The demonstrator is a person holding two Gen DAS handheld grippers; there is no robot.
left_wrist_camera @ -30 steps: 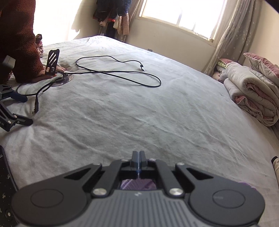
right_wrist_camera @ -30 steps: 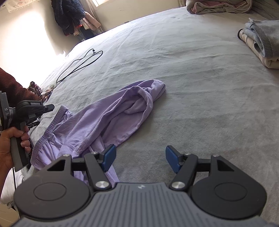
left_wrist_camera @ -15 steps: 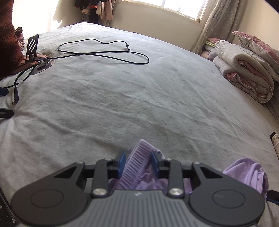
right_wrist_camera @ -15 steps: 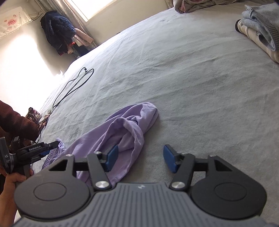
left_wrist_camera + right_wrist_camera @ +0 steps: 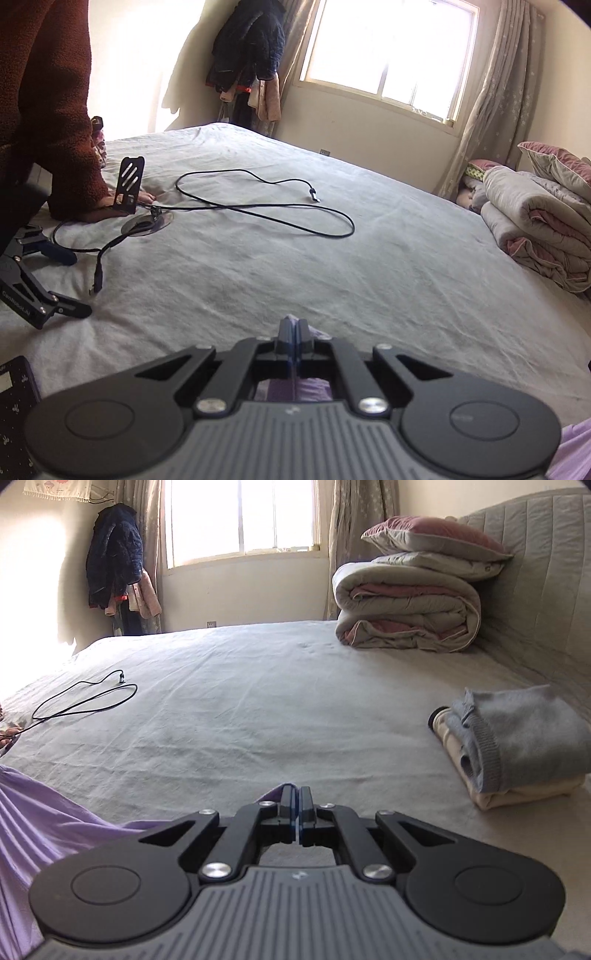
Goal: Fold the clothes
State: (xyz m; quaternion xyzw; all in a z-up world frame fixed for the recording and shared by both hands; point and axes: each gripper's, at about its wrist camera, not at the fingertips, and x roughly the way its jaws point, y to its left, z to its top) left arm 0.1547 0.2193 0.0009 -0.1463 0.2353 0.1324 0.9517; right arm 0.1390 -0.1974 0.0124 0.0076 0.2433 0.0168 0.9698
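Both grippers are closed on the purple garment (image 5: 33,834), which lies at the near edge of the grey bed (image 5: 258,709). The left gripper (image 5: 294,338) pinches a small fold of it, and the right gripper (image 5: 295,808) pinches another edge. A black cable (image 5: 266,206) lies far to the left. Folded clothes (image 5: 517,746) sit on the right, with a rolled quilt (image 5: 406,609) behind them.

Strong daylight pours through the window (image 5: 388,55), which is blown out to white. Glare also washes the wall (image 5: 33,572) at left. The bed (image 5: 332,258) is evenly lit. Fisheye bending curves the edges and corners darken; focus is sharp.
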